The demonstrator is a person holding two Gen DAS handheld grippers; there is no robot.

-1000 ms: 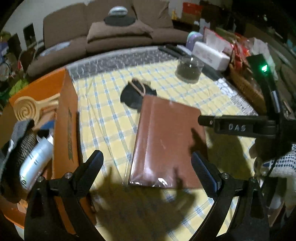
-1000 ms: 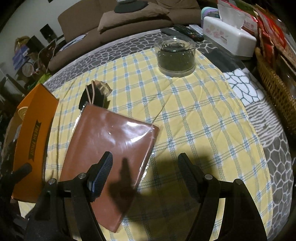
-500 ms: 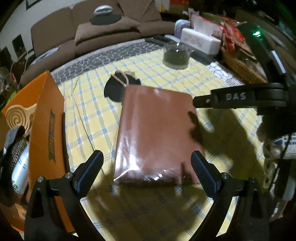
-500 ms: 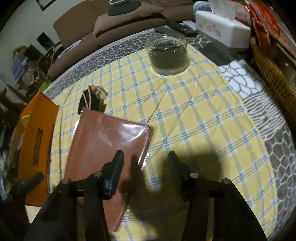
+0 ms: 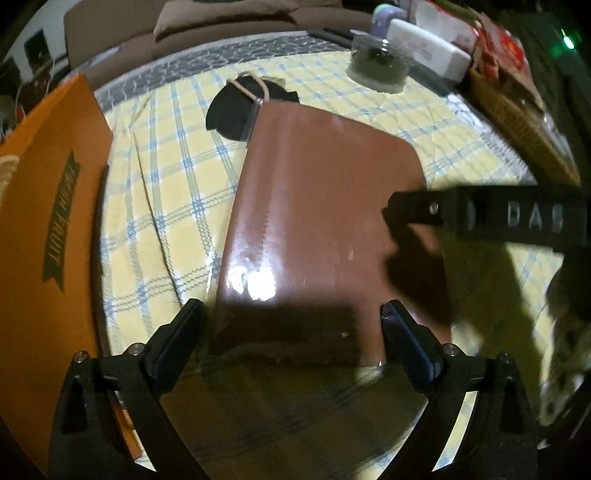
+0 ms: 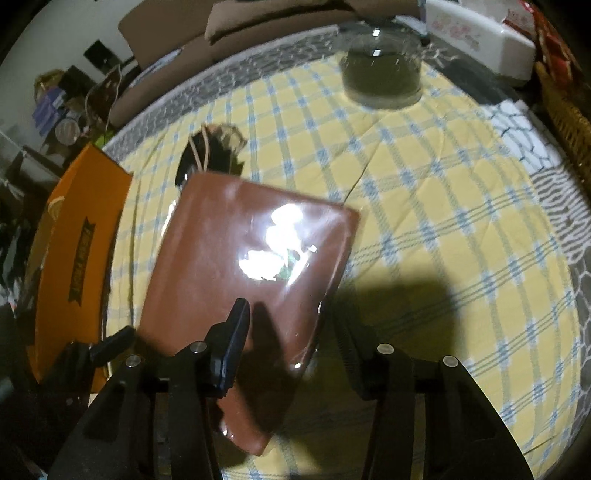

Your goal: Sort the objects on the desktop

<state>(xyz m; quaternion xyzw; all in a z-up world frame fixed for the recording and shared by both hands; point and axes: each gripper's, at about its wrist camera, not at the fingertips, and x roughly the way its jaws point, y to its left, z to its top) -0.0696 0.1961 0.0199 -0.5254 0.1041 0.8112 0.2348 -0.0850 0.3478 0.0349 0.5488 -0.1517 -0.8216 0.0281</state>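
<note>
A brown notebook (image 5: 317, 206) in clear wrap lies flat on the yellow checked cloth (image 6: 443, 221). My left gripper (image 5: 293, 325) is open wide and points steeply down, its fingers on either side of the notebook's near end, with no pad seen pressing. My right gripper (image 6: 291, 339) has half-narrowed jaws at the notebook (image 6: 240, 277): its left finger hangs over the cover and its right finger stands past the right edge, over the cloth. They grip nothing. In the left wrist view the right gripper's finger is the black bar (image 5: 480, 214) reaching in from the right.
An orange box (image 5: 48, 221) stands along the left side, close to the notebook. Just behind the notebook lies a black pouch with a rubber band (image 5: 240, 107). A glass jar (image 6: 382, 74), a tissue box (image 6: 480, 33) and a wicker basket (image 5: 517, 122) stand at the back right.
My left gripper has sunk toward the notebook's near end, still wide open. My right gripper's jaws have narrowed and it has shifted over the notebook's right edge.
</note>
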